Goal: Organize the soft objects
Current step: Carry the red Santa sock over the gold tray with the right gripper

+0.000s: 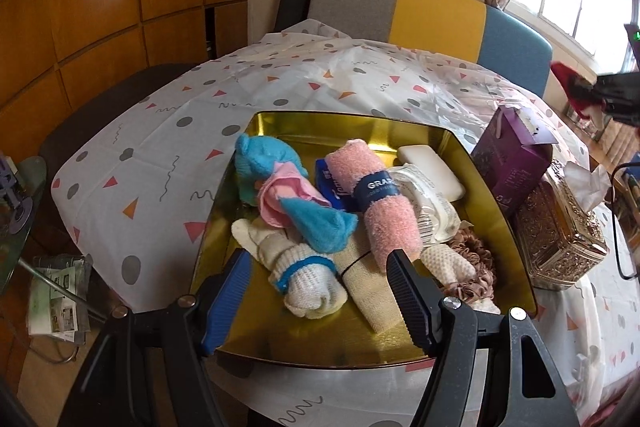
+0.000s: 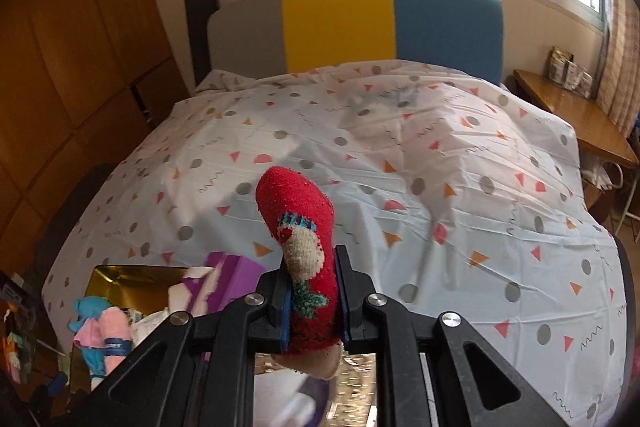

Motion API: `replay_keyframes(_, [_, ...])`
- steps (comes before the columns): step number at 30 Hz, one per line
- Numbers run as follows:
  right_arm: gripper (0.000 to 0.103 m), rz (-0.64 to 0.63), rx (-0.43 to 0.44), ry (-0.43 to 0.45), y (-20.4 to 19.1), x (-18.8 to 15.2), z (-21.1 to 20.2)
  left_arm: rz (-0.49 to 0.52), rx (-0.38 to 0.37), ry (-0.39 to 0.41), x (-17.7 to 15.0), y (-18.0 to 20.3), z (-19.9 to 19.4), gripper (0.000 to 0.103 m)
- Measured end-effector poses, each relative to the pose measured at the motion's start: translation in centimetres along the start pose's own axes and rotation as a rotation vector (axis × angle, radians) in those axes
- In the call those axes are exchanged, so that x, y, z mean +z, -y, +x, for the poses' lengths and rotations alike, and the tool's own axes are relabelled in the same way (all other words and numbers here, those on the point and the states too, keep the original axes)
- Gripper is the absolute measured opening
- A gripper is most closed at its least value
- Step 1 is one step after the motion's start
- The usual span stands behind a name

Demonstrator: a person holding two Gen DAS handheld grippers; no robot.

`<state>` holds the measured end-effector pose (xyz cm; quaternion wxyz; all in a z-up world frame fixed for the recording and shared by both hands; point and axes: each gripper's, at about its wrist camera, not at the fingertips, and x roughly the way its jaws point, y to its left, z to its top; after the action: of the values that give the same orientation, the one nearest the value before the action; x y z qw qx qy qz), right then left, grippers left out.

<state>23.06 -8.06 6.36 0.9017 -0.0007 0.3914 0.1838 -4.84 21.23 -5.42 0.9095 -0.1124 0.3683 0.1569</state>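
**Red sock held clear of the gold tin**

Your right gripper clamps the red sock above the tablecloth. Your left gripper hangs, jaws apart, over the gold tin, which holds a pink towel roll, blue cloth and white socks.

Left hand-held gripper spread wide, right hand-held gripper clamped.

Inside the square gold metal tray: one rolled pink terry towel, one white soap bar, one mauve fabric scrunchie. Right of it: one purple carton, one ornate gold tissue box.
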Motion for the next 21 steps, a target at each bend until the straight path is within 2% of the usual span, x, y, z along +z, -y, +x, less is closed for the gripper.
replay_keyframes(5, [0.016, -0.126, 0.097, -0.027, -7.2, -1.6, 0.7, -0.013, 0.022, 0.005, -0.1, -0.6, -0.2, 0.071])
replay_keyframes(12, [0.016, -0.288, 0.205, -0.12, -15.9, -7.9, 2.4, -0.022, 0.035, 0.009, 0.0, -1.0, -0.4, 0.072])
replay_keyframes(16, [0.016, -0.327, 0.23, -0.195, -18.2, -12.1, 3.9, -0.025, 0.04, 0.008, -0.1, -1.2, -0.3, 0.073])
replay_keyframes(21, [0.016, -0.328, 0.246, -0.258, -18.9, -15.8, 5.3, -0.03, 0.039, 0.003, -0.2, -1.3, -0.1, 0.073])
